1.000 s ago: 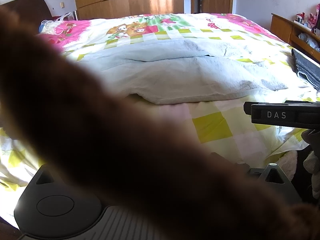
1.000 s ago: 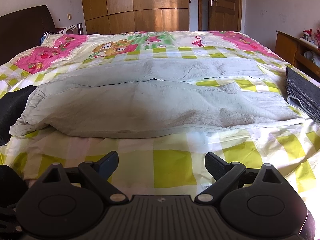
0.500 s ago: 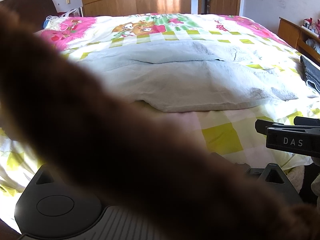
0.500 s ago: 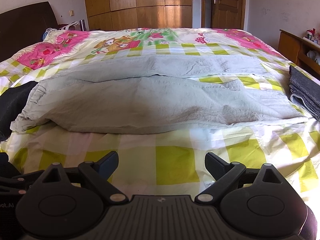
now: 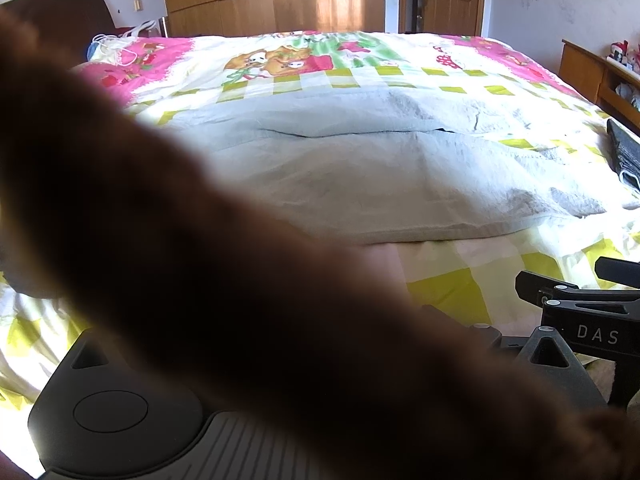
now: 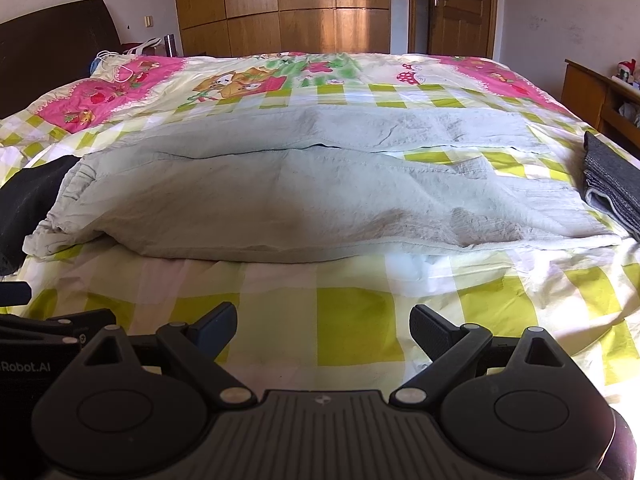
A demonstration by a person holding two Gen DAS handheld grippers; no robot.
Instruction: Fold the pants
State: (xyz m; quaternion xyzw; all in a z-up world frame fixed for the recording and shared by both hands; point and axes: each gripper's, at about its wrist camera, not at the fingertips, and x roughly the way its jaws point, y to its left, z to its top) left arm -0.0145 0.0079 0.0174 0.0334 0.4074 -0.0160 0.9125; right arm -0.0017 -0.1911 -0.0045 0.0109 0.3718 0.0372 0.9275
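Observation:
Pale grey-green pants [image 6: 300, 200] lie spread flat across the checked bedspread [image 6: 352, 320], waistband to the left and legs running right. The left wrist view shows them too, pants [image 5: 380, 184]. My right gripper [image 6: 322, 316] hovers open over the near edge of the bed, short of the pants, with nothing between its fingers. A blurred brown furry shape [image 5: 200, 260] close to the lens covers much of the left wrist view and hides the left gripper's fingers. Part of the left gripper [image 6: 48, 324] shows at the lower left of the right wrist view.
A folded dark grey garment [image 6: 612, 184] lies at the bed's right edge, beside the pant hems. Black cloth [image 6: 28, 200] sits at the left by the waistband. A wooden shelf [image 6: 592, 92] stands right of the bed, with a wardrobe [image 6: 280, 4] and door behind.
Both grippers have drawn back toward the near edge of the bed. The left gripper's body has come into the right wrist view at lower left. The pants have not moved.

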